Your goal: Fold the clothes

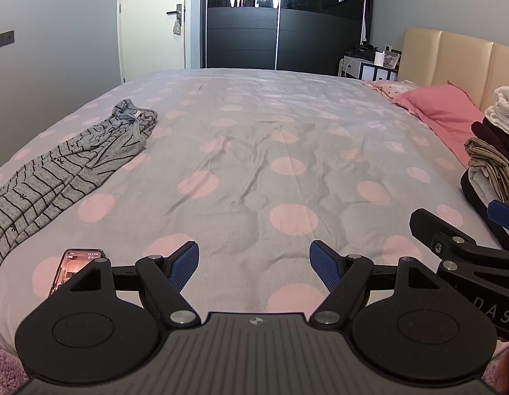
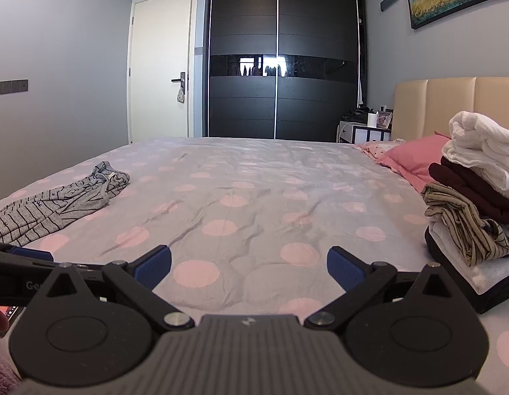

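Note:
A grey garment with thin black stripes (image 1: 66,161) lies crumpled and unfolded on the left side of the bed, also seen in the right wrist view as the striped garment (image 2: 57,204). My left gripper (image 1: 254,268) hovers low over the near edge of the bed, open, with only bedcover between its blue pads. My right gripper (image 2: 249,268) is beside it on the right, also open and holding nothing. A stack of folded clothes (image 2: 478,204), white, maroon and striped olive, sits at the right edge, and shows in the left view as the stack (image 1: 494,151).
The bed has a grey cover with pink dots (image 1: 270,151). A phone (image 1: 75,268) with a lit screen lies near the left gripper. Pink pillows (image 2: 409,158) and a beige headboard (image 2: 451,105) stand at the right. A dark wardrobe (image 2: 280,62) and a door (image 2: 162,65) lie beyond.

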